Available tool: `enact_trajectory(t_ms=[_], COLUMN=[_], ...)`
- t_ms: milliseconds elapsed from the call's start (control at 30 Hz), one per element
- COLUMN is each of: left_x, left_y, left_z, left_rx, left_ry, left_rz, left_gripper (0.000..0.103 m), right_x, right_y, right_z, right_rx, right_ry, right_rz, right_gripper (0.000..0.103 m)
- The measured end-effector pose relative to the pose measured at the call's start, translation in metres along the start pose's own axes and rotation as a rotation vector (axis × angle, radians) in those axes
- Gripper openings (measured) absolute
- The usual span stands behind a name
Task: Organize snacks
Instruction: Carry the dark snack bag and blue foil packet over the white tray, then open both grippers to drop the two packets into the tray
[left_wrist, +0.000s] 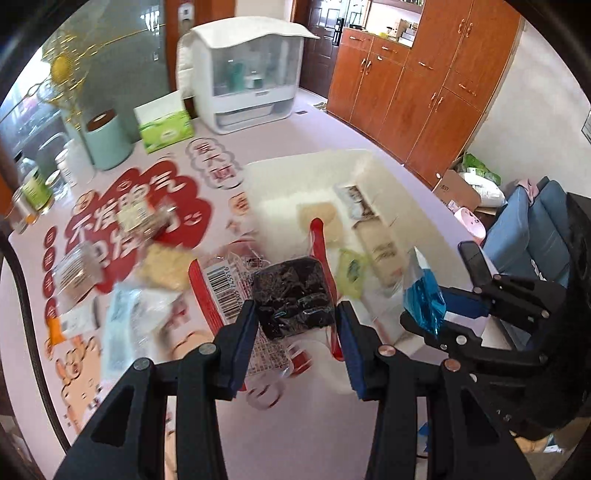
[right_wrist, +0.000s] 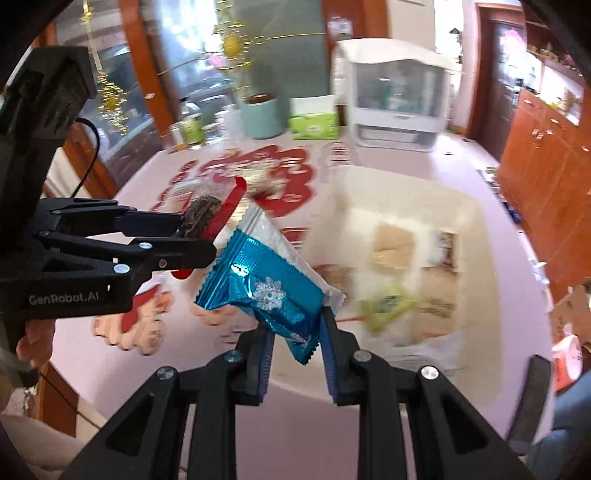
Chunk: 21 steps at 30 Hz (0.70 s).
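My left gripper (left_wrist: 297, 321) is shut on a clear red-edged packet with a dark cake (left_wrist: 291, 295) and holds it above the table, left of the white bin (left_wrist: 373, 166). It also shows in the right wrist view (right_wrist: 201, 225). My right gripper (right_wrist: 297, 341) is shut on a blue foil snack with a snowflake (right_wrist: 266, 284); it shows in the left wrist view (left_wrist: 424, 299) too. The bin (right_wrist: 469, 206) holds several snacks, among them a beige packet (left_wrist: 319, 216) and a green one (left_wrist: 351, 271). Loose snacks (left_wrist: 125, 225) lie on the table at left.
The table has a pink cloth with red print (left_wrist: 122, 206). At the back stand a white dish cabinet (left_wrist: 243, 74), a green tissue box (left_wrist: 166, 125), a mint canister (left_wrist: 107, 136) and tins (left_wrist: 35, 188). Wooden cupboards (left_wrist: 424, 81) line the right wall.
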<state>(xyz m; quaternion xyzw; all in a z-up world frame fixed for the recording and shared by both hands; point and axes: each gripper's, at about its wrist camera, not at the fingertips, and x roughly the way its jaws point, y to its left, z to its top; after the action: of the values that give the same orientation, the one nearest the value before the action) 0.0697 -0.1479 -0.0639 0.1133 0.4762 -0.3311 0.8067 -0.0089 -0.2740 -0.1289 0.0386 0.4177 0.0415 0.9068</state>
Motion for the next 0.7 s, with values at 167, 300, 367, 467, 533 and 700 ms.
enact_trajectory(t_ms=[167,300,367,467,533,700], left_x=[0.024,0.039,0.047,0.061,0.071,0.087], left_y=[-0.036,-0.057,-0.064,-0.07,-0.072,-0.071], left_z=[0.029,0.044,0.048,0.051,0.052,0.053], left_rx=[0.013,0.015,0.017,0.021,0.019,0.005], left_ry=[-0.006,-0.006,0.007,0.034,0.054,0.078], left_rz=[0.009,0.025,0.036,0.062,0.074,0.103], left_gripper=[0.042,0.042,0.042,0.042,0.042,0.043], right_x=[-0.001,0.002,0.005,0.009,0.011,0.016], right_y=[-0.048,-0.077,-0.086,-0.096,-0.099,-0.106], right_z=[-0.001,-0.007,-0.009,-0.012,-0.01,-0.009], right_rx=[0.049,0.106,0.122,0.133,0.136,0.148], right_ry=[0.006,0.03,0.039,0.053,0.057,0.063], right_rz=[-0.077,-0.089,-0.088,-0.086,-0.083,-0.087], right_gripper=[0.025,0.025,0.025,0.025,0.028,0.029])
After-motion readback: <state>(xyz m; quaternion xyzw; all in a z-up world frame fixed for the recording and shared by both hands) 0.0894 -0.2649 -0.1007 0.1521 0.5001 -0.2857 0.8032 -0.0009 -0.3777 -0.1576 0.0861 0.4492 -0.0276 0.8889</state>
